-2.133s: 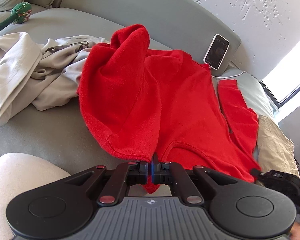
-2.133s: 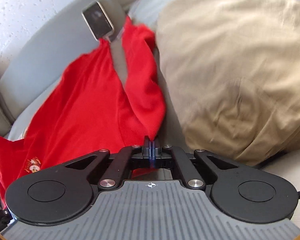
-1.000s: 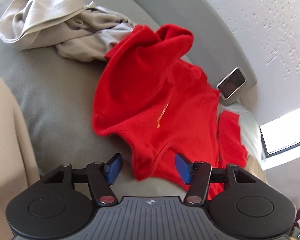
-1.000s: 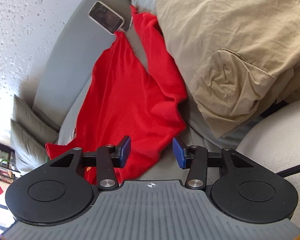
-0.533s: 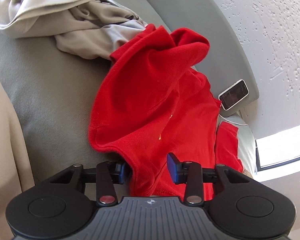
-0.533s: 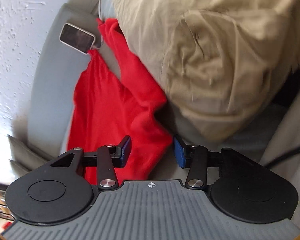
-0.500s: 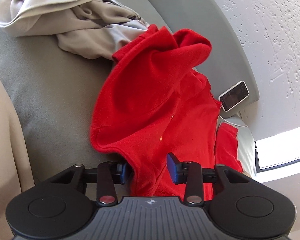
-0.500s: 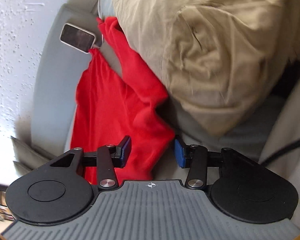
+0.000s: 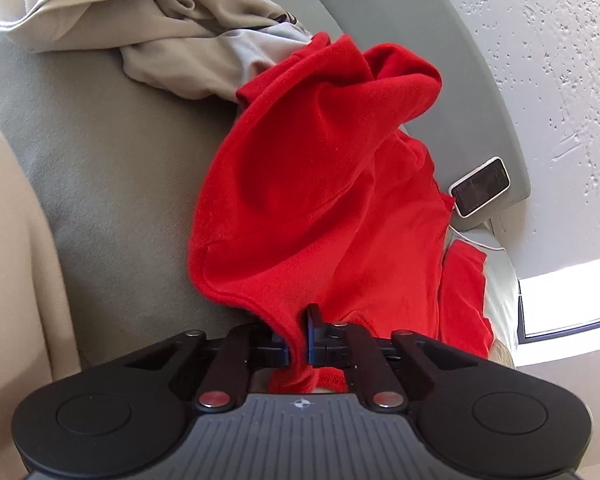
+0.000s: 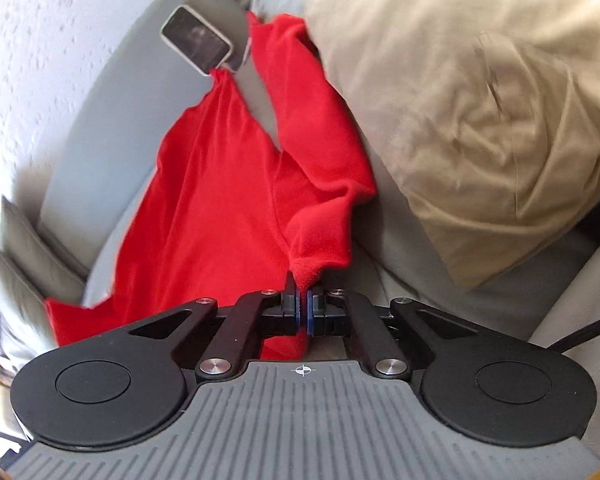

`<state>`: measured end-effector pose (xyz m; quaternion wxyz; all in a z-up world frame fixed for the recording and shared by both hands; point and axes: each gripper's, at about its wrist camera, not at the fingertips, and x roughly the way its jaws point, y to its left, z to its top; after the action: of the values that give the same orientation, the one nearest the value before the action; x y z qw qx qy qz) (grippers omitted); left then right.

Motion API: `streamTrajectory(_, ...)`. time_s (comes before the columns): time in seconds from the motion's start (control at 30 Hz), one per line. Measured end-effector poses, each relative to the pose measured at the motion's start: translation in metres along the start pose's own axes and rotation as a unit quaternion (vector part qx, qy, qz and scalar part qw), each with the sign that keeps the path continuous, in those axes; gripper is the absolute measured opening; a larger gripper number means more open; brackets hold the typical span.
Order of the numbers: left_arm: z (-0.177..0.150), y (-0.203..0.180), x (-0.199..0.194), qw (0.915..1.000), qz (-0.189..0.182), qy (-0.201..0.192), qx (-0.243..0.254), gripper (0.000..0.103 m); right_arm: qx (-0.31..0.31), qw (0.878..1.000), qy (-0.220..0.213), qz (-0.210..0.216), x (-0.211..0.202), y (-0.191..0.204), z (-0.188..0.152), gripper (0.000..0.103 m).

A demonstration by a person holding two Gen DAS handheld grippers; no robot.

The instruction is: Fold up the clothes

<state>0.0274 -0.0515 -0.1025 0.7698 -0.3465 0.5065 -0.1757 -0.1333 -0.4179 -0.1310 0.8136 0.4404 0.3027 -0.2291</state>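
A bright red fleece top (image 9: 320, 184) lies rumpled on the grey sofa (image 9: 112, 168), bunched high at its far end, its near hem pinched by the left tongs (image 9: 298, 340) and a sleeve end by the right tongs (image 10: 303, 312), both just clamped tight.

A grey sofa (image 9: 112, 184) fills both views, its curved backrest (image 9: 440, 92) set against a white, rough-textured wall (image 9: 556, 60). A phone (image 9: 480, 187) with a dark screen leans on the backrest, a thin white cable running from it. Bright daylight pours through a dark-framed window (image 9: 568, 300) at the right. 2 grey-green cushions (image 10: 28, 248) stand at the sofa's far end.
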Motion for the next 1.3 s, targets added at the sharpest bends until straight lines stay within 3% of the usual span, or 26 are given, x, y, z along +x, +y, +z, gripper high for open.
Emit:
streamTrajectory(0.17, -0.006, -0.014, -0.016, 0.9994, -0.007, 0.020, 0.027, 0.001, -0.078, 0.995, -0.044, -0.037, -0.037, 0.022, 0.015, 0.002)
streamTrajectory(0.27, -0.011, -0.019, -0.021, 0.9981, 0.013, 0.031, 0.051, 0.001, -0.100, 0.991, -0.054, -0.065, -0.057, 0.023, 0.022, 0.002)
streamTrajectory(0.33, -0.015, -0.015, -0.014, 0.9959, 0.045, 0.044, 0.065, 0.001, -0.107, 0.990, -0.033, -0.088, -0.055, 0.017, 0.020, 0.003)
streamTrajectory(0.4, -0.020, -0.012, -0.005, 0.9930, 0.062, 0.053, 0.085, 0.004, -0.101, 0.989, 0.019, -0.105, -0.040, 0.006, 0.013, 0.003)
streamTrajectory(0.5, -0.026, -0.024, -0.004, 0.9851, 0.082, 0.048, 0.143, 0.011, -0.102, 0.984, 0.076, -0.121, -0.021, 0.001, 0.003, 0.008)
streamTrajectory(0.53, -0.027, -0.030, -0.004, 0.9817, 0.085, 0.054, 0.162, 0.016, -0.105, 0.984, 0.081, -0.121, -0.022, 0.004, 0.001, 0.022)
streamTrajectory(0.57, -0.028, -0.036, -0.009, 0.9779, 0.094, 0.059, 0.177, 0.033, -0.105, 0.984, 0.087, -0.117, -0.024, 0.007, 0.000, 0.032)
streamTrajectory(0.6, -0.029, -0.041, -0.015, 0.9738, 0.104, 0.063, 0.192, 0.056, -0.108, 0.984, 0.093, -0.111, -0.029, 0.012, 0.000, 0.047)
streamTrajectory(0.67, -0.033, -0.051, -0.030, 0.9647, 0.113, 0.065, 0.229, 0.063, -0.120, 0.981, 0.105, -0.111, -0.043, 0.026, -0.001, 0.053)
streamTrajectory(0.77, -0.036, -0.058, -0.066, 0.9558, 0.063, 0.057, 0.282, 0.067, -0.156, 0.979, 0.100, -0.083, -0.074, 0.047, -0.002, 0.056)
streamTrajectory(0.83, -0.029, -0.056, -0.084, 0.9573, 0.032, 0.039, 0.285, 0.068, -0.187, 0.977, 0.083, -0.059, -0.091, 0.062, -0.006, 0.075)
streamTrajectory(0.9, -0.019, -0.053, -0.096, 0.9618, 0.008, 0.015, 0.273, 0.065, -0.206, 0.976, 0.063, -0.019, -0.103, 0.075, -0.005, 0.081)
streamTrajectory(0.97, -0.001, -0.050, -0.094, 0.9705, 0.017, -0.026, 0.239, 0.060, -0.215, 0.975, 0.048, 0.019, -0.106, 0.089, -0.004, 0.081)
streamTrajectory(1.1, 0.045, -0.046, -0.080, 0.9804, 0.018, -0.074, 0.182, 0.033, -0.193, 0.978, 0.062, 0.054, -0.094, 0.105, 0.003, 0.081)
streamTrajectory(1.17, 0.068, -0.045, -0.071, 0.9831, 0.014, -0.093, 0.157, 0.034, -0.191, 0.977, 0.065, 0.065, -0.091, 0.110, 0.004, 0.081)
streamTrajectory(1.27, 0.098, -0.055, -0.043, 0.9748, 0.053, -0.108, 0.188, 0.048, -0.196, 0.976, 0.060, 0.076, -0.085, 0.115, 0.001, 0.081)
streamTrajectory(1.3, 0.106, -0.057, -0.031, 0.9733, 0.069, -0.098, 0.196, 0.049, -0.196, 0.975, 0.061, 0.079, -0.083, 0.116, 0.001, 0.081)
